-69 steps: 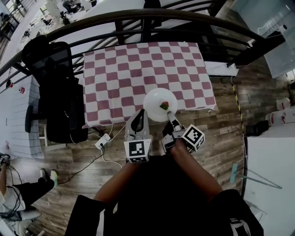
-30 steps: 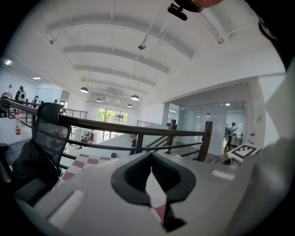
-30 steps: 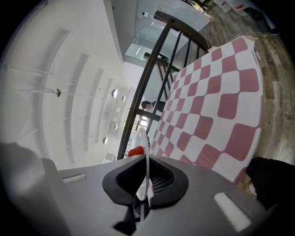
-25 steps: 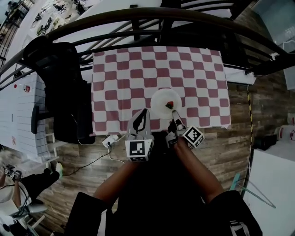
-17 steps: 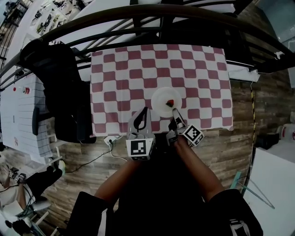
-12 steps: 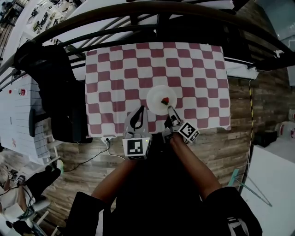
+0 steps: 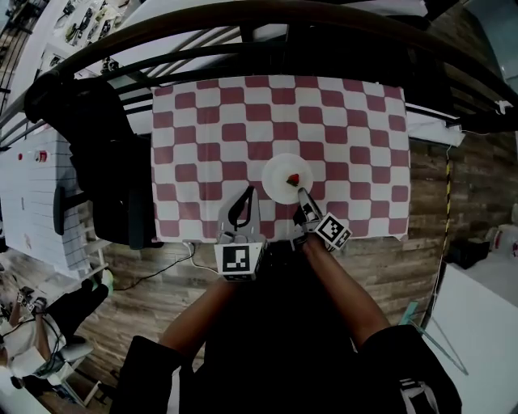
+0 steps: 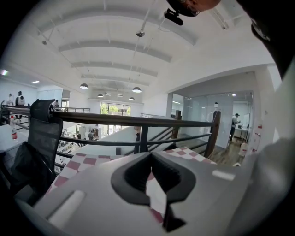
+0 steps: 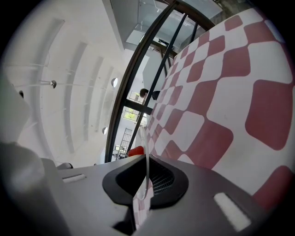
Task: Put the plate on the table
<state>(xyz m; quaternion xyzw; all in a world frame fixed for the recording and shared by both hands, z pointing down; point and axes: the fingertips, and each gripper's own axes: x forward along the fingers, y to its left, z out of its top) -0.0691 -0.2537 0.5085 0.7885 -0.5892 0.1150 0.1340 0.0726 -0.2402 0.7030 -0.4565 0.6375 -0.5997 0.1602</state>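
Observation:
A white plate [image 7: 283,173] carrying a small red piece of food [image 7: 293,179] is over the near middle of the red-and-white checked tablecloth [image 7: 210,129]. My right gripper [image 7: 301,194] is shut on the plate's near rim. In the right gripper view the rim [image 9: 146,147] runs edge-on between the jaws of the right gripper [image 9: 147,159], with the red food [image 9: 136,151] just behind and the tablecloth [image 9: 239,106] close alongside. Whether the plate touches the cloth I cannot tell. My left gripper [image 7: 247,192] is left of the plate, shut and empty; the left gripper [image 8: 151,156] looks across the table.
A dark curved railing [image 7: 243,20] runs behind the table. A black chair [image 7: 97,162] draped in dark cloth stands at the table's left end, with a white table [image 7: 32,194] beyond it. A cable and power strip [image 7: 190,242] lie on the wooden floor by the near edge.
Both grippers and the plate have moved forward from the table's near edge to further in over the cloth, and the plate sits lower. The right gripper keeps its hold.

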